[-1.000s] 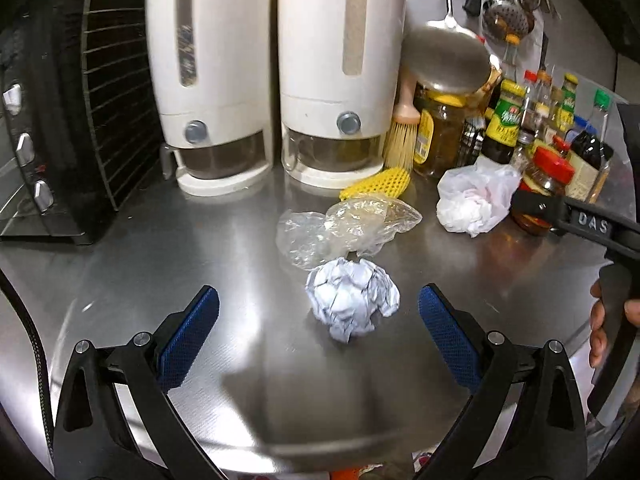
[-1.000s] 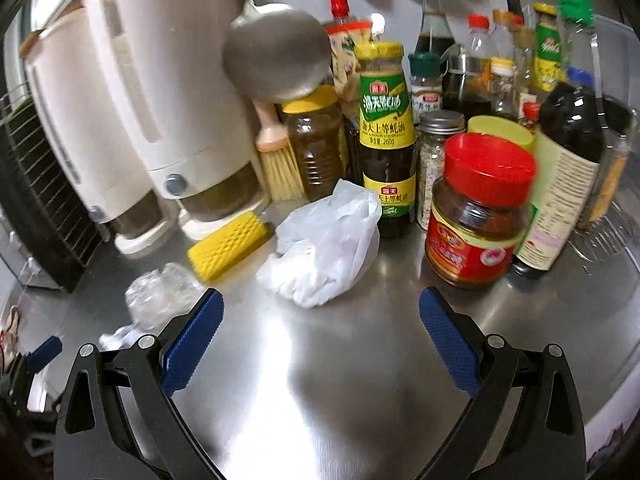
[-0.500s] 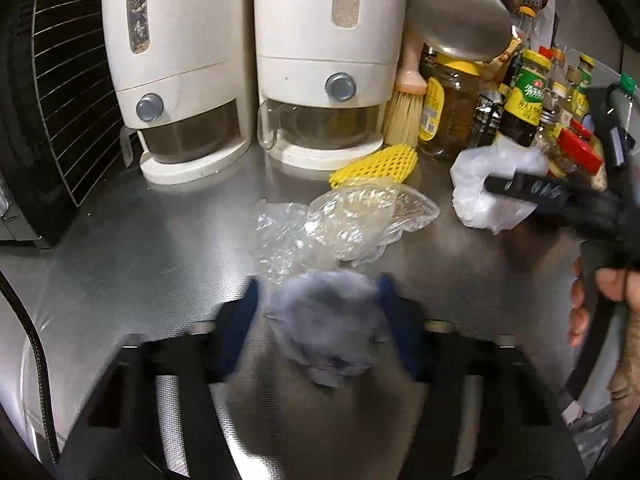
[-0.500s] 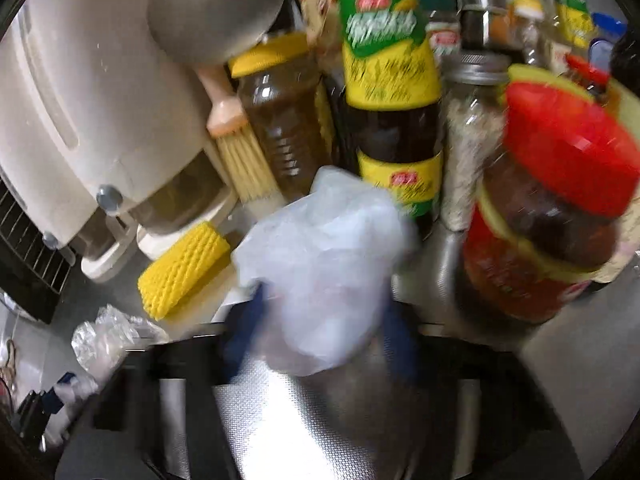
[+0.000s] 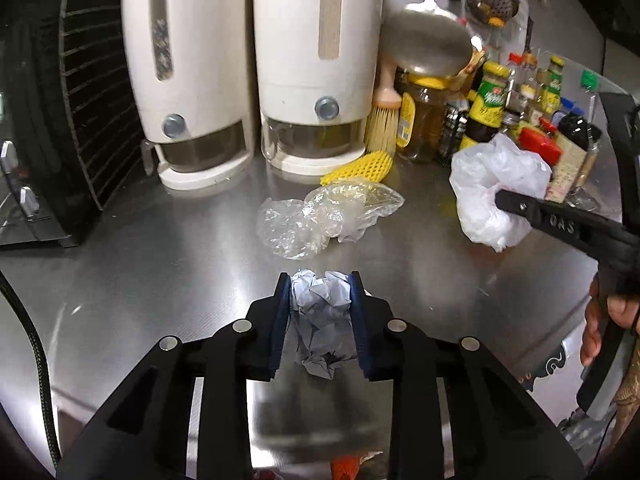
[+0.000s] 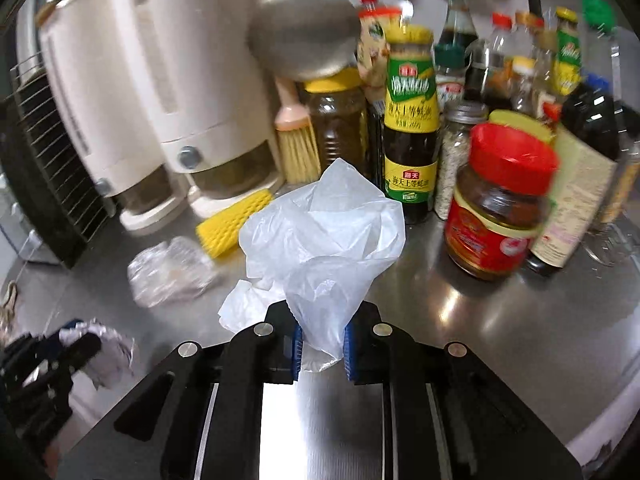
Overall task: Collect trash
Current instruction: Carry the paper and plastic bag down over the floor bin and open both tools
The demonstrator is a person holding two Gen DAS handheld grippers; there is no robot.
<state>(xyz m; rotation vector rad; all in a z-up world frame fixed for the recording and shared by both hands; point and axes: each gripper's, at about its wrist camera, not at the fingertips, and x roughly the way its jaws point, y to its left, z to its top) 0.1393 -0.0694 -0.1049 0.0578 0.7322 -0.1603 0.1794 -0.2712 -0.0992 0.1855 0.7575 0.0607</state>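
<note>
Both grippers, wide open a second ago, have closed: the left gripper [image 5: 319, 312] now pinches the crumpled paper ball [image 5: 322, 320] at lower centre, the right gripper [image 6: 321, 344] the white plastic bag [image 6: 324, 240], so both are ready to lift.

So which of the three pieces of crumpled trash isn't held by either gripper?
The clear plastic wrap, lying loose on the counter. The paper ball sits in the left gripper; the white bag in the right gripper.
</note>
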